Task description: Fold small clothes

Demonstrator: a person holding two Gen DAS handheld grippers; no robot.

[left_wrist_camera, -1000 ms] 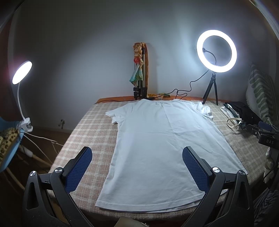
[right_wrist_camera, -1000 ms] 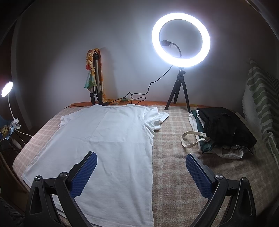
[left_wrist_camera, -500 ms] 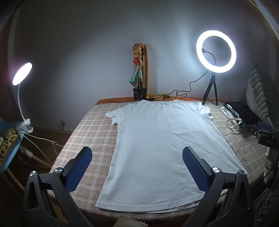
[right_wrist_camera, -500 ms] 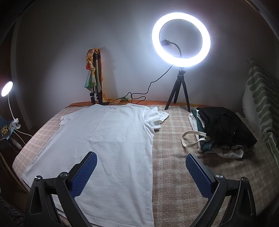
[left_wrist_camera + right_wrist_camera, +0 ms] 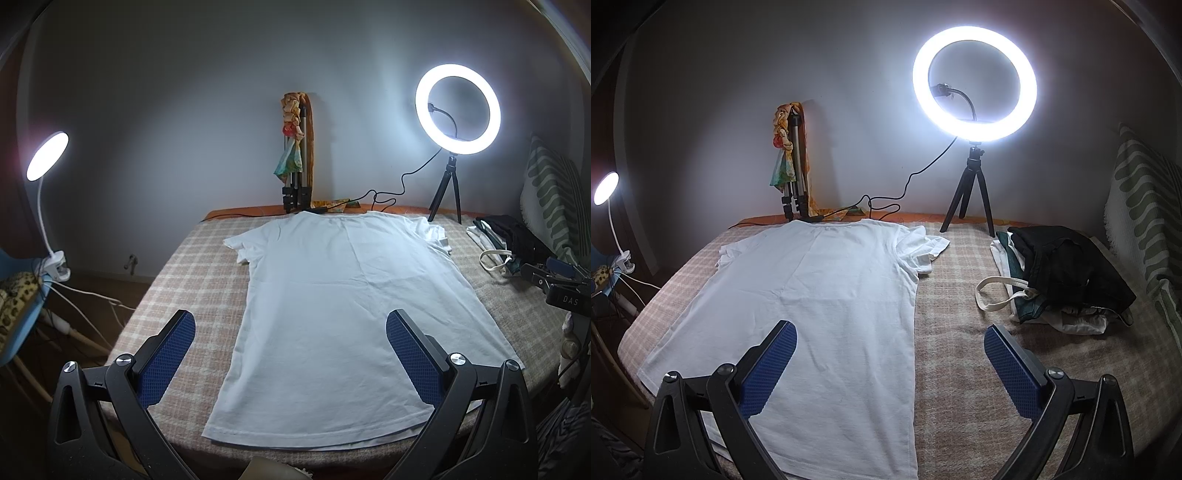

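A white T-shirt (image 5: pixel 343 295) lies spread flat on the checked bed cover (image 5: pixel 192 273), neck toward the wall, hem at the near edge. My left gripper (image 5: pixel 291 328) hovers open above the shirt's lower left part, its blue pads wide apart and holding nothing. In the right wrist view the same shirt (image 5: pixel 820 295) fills the left half. There my right gripper (image 5: pixel 890 339) stands open over the shirt's right side edge, one pad over cloth, the other over the bed cover (image 5: pixel 960 332). Both sleeves look bunched.
A lit ring light on a small tripod (image 5: pixel 973 99) stands at the back right. A folded tripod (image 5: pixel 295 158) leans on the wall. A pile of dark and light clothes (image 5: pixel 1060 273) lies right. A clip lamp (image 5: pixel 46 155) glows left. A striped cushion (image 5: pixel 1145 206) borders the right side.
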